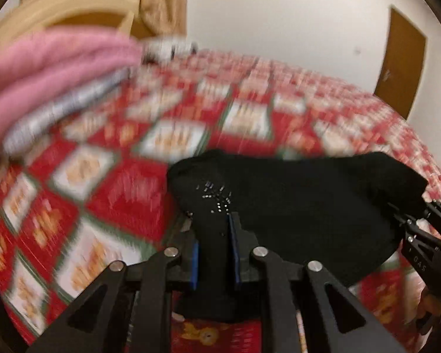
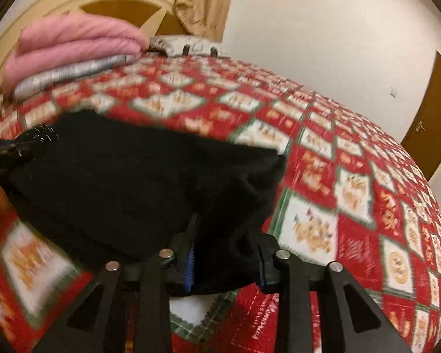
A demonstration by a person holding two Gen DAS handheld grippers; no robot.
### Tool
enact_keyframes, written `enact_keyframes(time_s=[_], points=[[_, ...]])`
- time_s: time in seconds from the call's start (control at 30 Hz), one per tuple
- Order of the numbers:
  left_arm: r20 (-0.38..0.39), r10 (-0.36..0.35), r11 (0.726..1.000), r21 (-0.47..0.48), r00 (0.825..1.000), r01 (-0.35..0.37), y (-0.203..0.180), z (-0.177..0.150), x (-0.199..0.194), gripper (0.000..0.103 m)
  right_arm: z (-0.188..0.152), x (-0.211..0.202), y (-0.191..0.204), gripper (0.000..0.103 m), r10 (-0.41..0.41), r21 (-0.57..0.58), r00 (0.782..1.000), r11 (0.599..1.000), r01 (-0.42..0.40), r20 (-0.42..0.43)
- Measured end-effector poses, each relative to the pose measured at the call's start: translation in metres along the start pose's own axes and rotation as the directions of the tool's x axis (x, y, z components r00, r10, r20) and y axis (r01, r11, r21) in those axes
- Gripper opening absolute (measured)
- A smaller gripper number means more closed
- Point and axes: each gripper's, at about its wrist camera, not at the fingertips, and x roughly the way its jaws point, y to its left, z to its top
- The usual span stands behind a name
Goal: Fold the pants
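Two tools' bunched black pants (image 1: pixel 308 206)

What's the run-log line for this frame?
step: fold mid-carry | pants: black, held over quilt | left hand-held gripper: shut on pants | right hand-held gripper: shut on pants

Pants (image 2: pixel 126 176) on the bed (image 2: pixel 352 182); folded pile (image 2: pixel 73 47) apparently behind.

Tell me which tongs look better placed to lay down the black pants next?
Neither clearly: left tongs and right tongs both grip the black fabric pants, spanning them over the red patterned bedspread.
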Motion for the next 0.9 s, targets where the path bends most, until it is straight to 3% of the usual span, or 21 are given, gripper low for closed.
enact_keyframes(time_s=[0.03,0.07,0.1,0.13,0.17,0.27,0.33,0.4,0.5,0.53,0.63,0.77,0.9], points=[[0.004,-0.009,1.000,-0.013,1.000,0.009,0.003,-0.007,0.002,0.029,-0.002,-0.006,-0.007,0.040,0.007,0.020,1.000,1.000,-0.007,0.016],[0.032,-0.003,1.000,-0.015,0.999,0.003,0.005,-0.012,0.000,0.038,-0.003,-0.009,-0.010,0.051,0.010,0.031,1.000,0.999,-0.010,0.022],[0.052,0.033,0.999,-0.008,0.998,-0.033,0.005,-0.015,-0.002,0.054,-0.002,-0.007,-0.012,0.058,0.008,0.035,1.000,0.999,-0.008,0.014],[0.059,0.065,0.998,-0.005,0.996,-0.065,0.005,-0.016,-0.003,0.061,-0.003,-0.005,-0.017,0.070,0.000,0.043,1.000,0.999,0.000,-0.004],[0.058,0.075,0.997,-0.012,0.996,-0.074,0.007,-0.017,-0.005,0.066,-0.006,-0.008,-0.022,0.073,0.012,0.060,1.000,0.998,-0.012,-0.010],[0.047,0.036,0.999,-0.026,0.998,-0.034,0.017,-0.018,-0.014,0.068,-0.019,-0.030,-0.044,0.074,0.088,0.142,0.996,0.986,-0.088,0.009],[0.061,0.055,0.998,-0.009,0.997,-0.055,0.024,-0.022,-0.027,0.076,-0.034,-0.050,-0.056,0.074,0.116,0.206,0.992,0.971,-0.122,0.044],[0.089,0.101,0.995,0.009,0.991,-0.102,0.032,-0.022,-0.037,0.085,-0.043,-0.064,-0.065,0.074,0.079,0.245,0.994,0.965,-0.095,0.075],[0.130,0.155,0.988,-0.011,0.979,-0.155,0.040,-0.021,-0.052,0.086,-0.043,-0.083,-0.077,0.074,-0.008,0.294,0.990,0.955,-0.034,0.139],[0.139,0.154,0.988,-0.017,0.978,-0.153,0.040,-0.019,-0.055,0.086,-0.037,-0.083,-0.077,0.072,-0.027,0.294,0.990,0.956,-0.014,0.136],[0.173,0.114,0.994,-0.020,0.978,-0.112,0.028,-0.011,-0.063,0.086,-0.010,-0.077,-0.067,0.033,0.019,0.262,0.991,0.963,-0.054,0.133],[0.223,0.093,0.994,0.034,0.970,-0.103,-0.011,0.000,-0.064,0.086,0.018,-0.064,-0.036,0.030,0.067,0.199,0.987,0.975,-0.096,0.148],[0.140,0.097,0.993,0.048,0.985,-0.105,-0.035,-0.001,-0.036,0.086,0.010,-0.030,-0.025,0.030,0.052,0.238,0.998,0.970,-0.055,0.020]])
